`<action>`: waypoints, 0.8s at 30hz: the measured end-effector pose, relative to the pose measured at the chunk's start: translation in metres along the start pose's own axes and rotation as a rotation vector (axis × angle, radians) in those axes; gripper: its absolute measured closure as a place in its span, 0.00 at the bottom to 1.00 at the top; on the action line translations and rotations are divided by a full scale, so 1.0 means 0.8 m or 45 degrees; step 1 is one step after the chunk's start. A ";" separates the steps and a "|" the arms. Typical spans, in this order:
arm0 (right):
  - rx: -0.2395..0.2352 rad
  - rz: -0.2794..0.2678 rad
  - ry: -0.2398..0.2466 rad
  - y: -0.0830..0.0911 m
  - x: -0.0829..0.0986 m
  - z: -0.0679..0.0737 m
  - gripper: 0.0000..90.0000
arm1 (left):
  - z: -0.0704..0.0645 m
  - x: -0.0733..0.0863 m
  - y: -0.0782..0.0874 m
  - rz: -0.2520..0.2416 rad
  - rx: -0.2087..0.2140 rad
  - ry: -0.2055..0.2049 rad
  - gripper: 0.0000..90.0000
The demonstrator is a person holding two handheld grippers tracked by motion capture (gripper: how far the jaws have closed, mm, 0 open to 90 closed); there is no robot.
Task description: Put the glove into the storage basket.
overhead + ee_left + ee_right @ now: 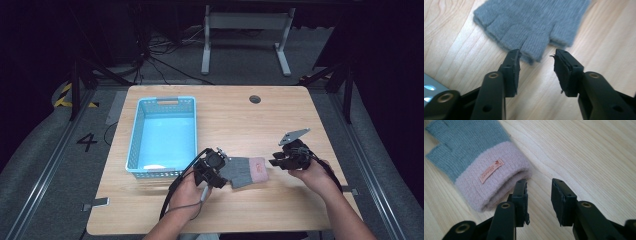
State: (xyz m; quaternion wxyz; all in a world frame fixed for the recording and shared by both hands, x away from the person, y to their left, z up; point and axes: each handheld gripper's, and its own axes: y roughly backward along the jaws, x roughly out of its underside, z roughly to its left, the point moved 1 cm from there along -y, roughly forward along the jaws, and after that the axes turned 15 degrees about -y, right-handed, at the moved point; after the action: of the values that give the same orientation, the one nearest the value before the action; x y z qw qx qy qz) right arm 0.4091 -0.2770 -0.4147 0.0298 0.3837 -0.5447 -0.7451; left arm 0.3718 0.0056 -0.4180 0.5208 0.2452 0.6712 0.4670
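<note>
The grey glove [245,171] lies flat on the worktop [300,120] between my tools. My left tool [537,57] gapes at a finger stub, my right tool [539,185] beside the pink cuff [499,182], both empty. It looks soft, light, floppy; I'd pinch the cuff's thick edge

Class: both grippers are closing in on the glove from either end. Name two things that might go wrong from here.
1. The left gripper stands open at one short finger stub of the glove; so small a bite may slip.
2. The right gripper is open beside the pink cuff, not around it, and may shut on nothing.
</note>
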 end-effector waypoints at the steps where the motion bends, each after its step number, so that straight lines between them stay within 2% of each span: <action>1: 0.004 -0.009 -0.008 0.003 0.001 -0.001 0.72 | 0.000 0.000 0.003 -0.015 -0.003 0.000 0.62; 4: 0.010 -0.022 -0.017 0.010 0.004 -0.003 0.71 | -0.001 -0.003 0.011 -0.066 -0.017 -0.018 0.60; 6: 0.013 -0.024 -0.036 0.016 0.007 -0.006 0.71 | 0.000 -0.005 0.016 -0.107 -0.020 -0.012 0.56; 7: 0.013 -0.024 -0.036 0.016 0.007 -0.006 0.71 | 0.000 -0.005 0.016 -0.107 -0.020 -0.012 0.54; 11: 0.016 -0.049 -0.063 0.025 0.011 -0.011 0.68 | 0.000 -0.012 0.023 -0.176 0.001 0.002 0.53; 12: 0.018 -0.051 -0.074 0.028 0.012 -0.011 0.68 | -0.003 -0.013 0.025 -0.198 -0.019 -0.019 0.54; 13: 0.014 -0.057 -0.079 0.030 0.012 -0.012 0.67 | -0.008 -0.015 0.027 -0.213 -0.067 -0.043 0.56; 14: 0.016 -0.063 -0.082 0.032 0.013 -0.013 0.67 | -0.012 -0.018 0.028 -0.212 -0.136 -0.045 0.55; 15: 0.018 -0.069 -0.084 0.033 0.014 -0.013 0.67 | -0.012 -0.023 0.029 -0.239 -0.126 -0.038 0.54; 18: 0.020 -0.067 -0.085 0.033 0.014 -0.013 0.66 | -0.011 -0.027 0.025 -0.241 -0.109 -0.012 0.47; 22: 0.013 -0.077 -0.092 0.036 0.015 -0.014 0.66 | -0.005 -0.034 0.016 -0.229 -0.063 0.012 0.47; 24: 0.018 -0.081 -0.088 0.037 0.015 -0.015 0.66 | -0.002 -0.036 0.014 -0.257 -0.047 0.026 0.48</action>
State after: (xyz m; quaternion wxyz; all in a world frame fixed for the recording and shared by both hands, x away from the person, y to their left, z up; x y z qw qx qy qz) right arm 0.3966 -0.3039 -0.3974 -0.0156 0.3750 -0.5382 -0.7546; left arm 0.3784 -0.0131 -0.3945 0.5628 0.1620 0.6890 0.4269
